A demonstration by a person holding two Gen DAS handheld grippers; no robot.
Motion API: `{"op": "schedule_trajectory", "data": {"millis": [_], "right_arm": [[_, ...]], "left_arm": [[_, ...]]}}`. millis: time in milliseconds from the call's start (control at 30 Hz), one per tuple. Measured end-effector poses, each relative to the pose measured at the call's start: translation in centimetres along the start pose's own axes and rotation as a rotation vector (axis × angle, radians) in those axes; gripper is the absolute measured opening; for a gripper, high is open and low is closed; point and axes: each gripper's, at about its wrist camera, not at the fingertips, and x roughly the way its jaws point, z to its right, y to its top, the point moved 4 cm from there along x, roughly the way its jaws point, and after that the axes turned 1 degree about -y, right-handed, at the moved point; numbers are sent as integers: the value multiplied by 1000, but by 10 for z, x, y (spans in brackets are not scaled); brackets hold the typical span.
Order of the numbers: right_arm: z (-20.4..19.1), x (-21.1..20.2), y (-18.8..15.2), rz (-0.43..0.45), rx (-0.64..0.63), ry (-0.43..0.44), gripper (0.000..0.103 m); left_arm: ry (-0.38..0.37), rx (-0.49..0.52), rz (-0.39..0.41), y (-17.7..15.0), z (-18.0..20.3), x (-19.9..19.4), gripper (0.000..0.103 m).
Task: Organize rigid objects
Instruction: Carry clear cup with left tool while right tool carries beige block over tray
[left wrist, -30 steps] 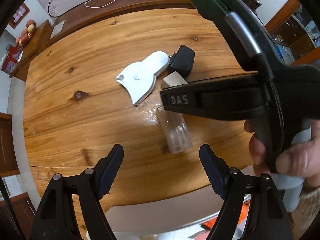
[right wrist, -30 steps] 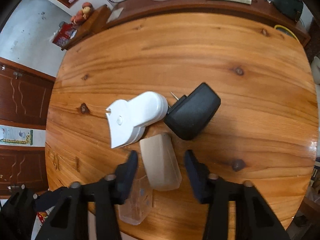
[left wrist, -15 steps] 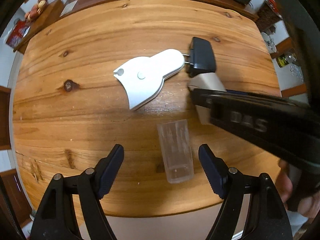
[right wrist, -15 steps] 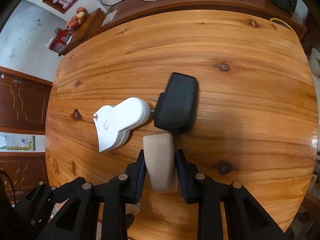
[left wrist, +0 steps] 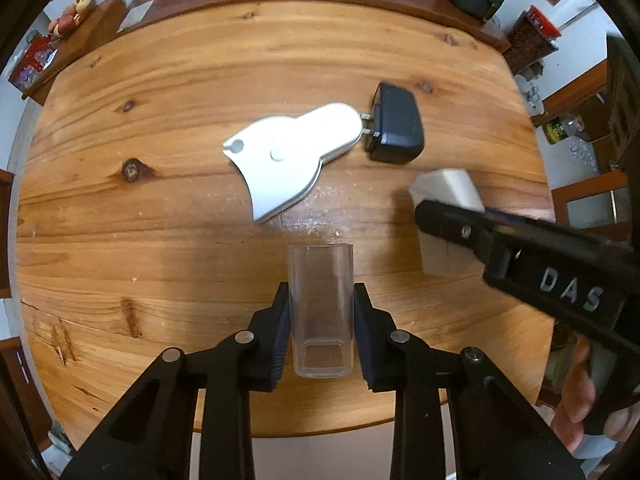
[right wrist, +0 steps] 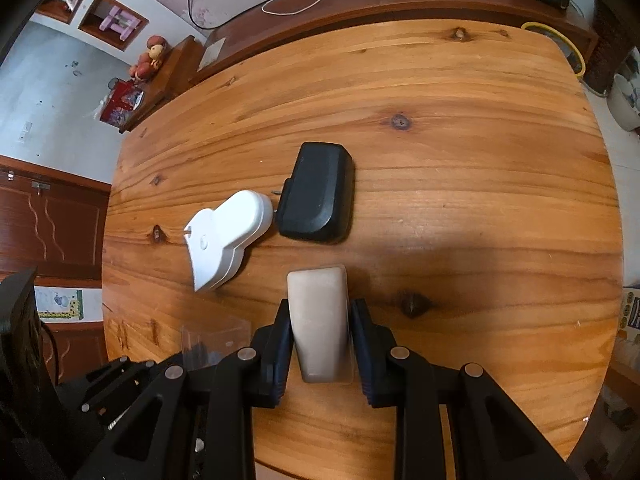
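Two grippers, both clamped: our left gripper (left wrist: pixel 321 320) pinches a clear plastic box (left wrist: pixel 321 308) at six o'clock of its view, pads pressed to the box's long sides, the box lying flat on the round wooden table (left wrist: pixel 160 80). Our right gripper (right wrist: pixel 320 344) squeezes a beige block (right wrist: pixel 319 320) the same way, also at six o'clock of its own view. From the left camera that block (left wrist: pixel 444 196) sits at three o'clock, under the black arm of the right gripper, with our hand (left wrist: pixel 580 412) at four o'clock. A white flat gadget (left wrist: pixel 288 160) lies near the table's centre, its rounded end just beside the prongs of a black plug adapter (left wrist: pixel 396 128) at one o'clock. From the right camera the clear box (right wrist: pixel 212 340) shows at eight o'clock.
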Motion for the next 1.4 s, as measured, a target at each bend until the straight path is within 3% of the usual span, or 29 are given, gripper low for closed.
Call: {"op": "schedule_trajectory", "data": {"millis": [433, 800, 1033, 1400], "right_arm": [[-26, -67, -42, 134, 15, 66, 28], [-78, -145, -115, 263, -22, 115, 28], [-105, -153, -185, 270, -63, 98, 28], [-97, -99, -273, 152, 5, 48, 28]], "left_arm": [[-112, 37, 151, -40, -15, -102, 30], [-137, 100, 224, -99, -21, -158, 30], [-113, 150, 221, -138, -28, -161, 31], [-71, 273, 128, -191, -12, -123, 31]]}}
